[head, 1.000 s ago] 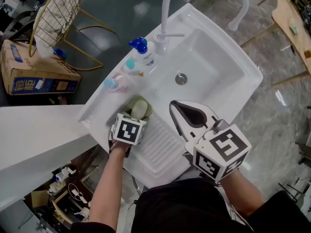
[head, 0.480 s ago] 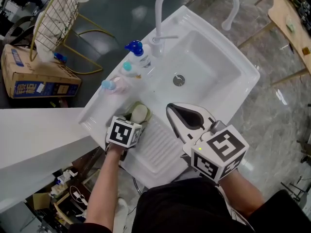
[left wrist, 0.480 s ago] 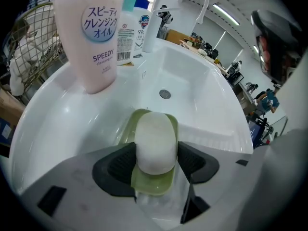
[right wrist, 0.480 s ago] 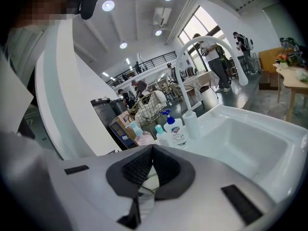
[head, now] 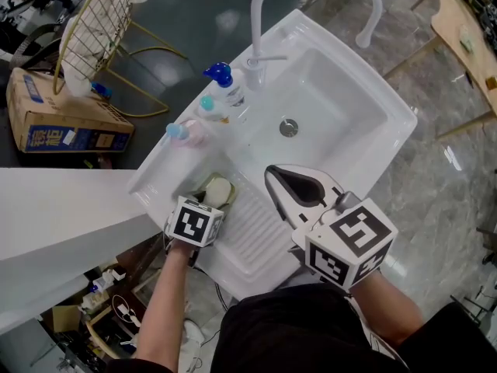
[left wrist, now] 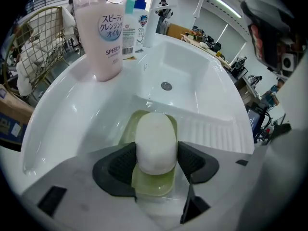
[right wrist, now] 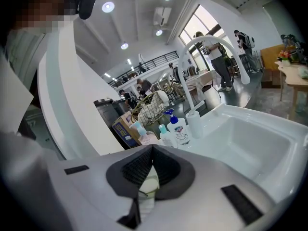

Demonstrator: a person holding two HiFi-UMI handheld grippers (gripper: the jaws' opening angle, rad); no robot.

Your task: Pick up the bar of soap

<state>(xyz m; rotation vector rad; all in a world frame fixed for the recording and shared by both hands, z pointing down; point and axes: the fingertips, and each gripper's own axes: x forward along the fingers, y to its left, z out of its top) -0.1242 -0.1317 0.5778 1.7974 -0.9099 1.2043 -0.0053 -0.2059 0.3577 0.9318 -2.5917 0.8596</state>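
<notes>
The white oval bar of soap (left wrist: pixel 155 141) lies over a pale green soap dish (left wrist: pixel 151 184) on the sink's ledge, left of the ribbed drainboard (head: pixel 252 228). My left gripper (left wrist: pixel 156 160) points steeply down over it. Its jaws have just been closing, and both dark pads (left wrist: pixel 120 163) now press on the soap's sides. In the head view the soap (head: pixel 218 190) shows just beyond the left gripper's marker cube (head: pixel 194 222). My right gripper (head: pixel 273 174) hovers shut and empty over the drainboard, to the right of the soap.
A pink cleansing-oil bottle (left wrist: pixel 99 30) and two pump bottles (head: pixel 221 88) stand on the ledge behind the soap, beside the white tap (head: pixel 260 22). The basin (head: pixel 326 107) with its drain lies to the right. A wire basket (head: pixel 89 29) and a cardboard box (head: pixel 66 123) are on the floor at the left.
The left gripper has drawn back towards the sink's near left edge, and the soap with the dish under it has shifted that way with it. The right gripper has stayed put.
</notes>
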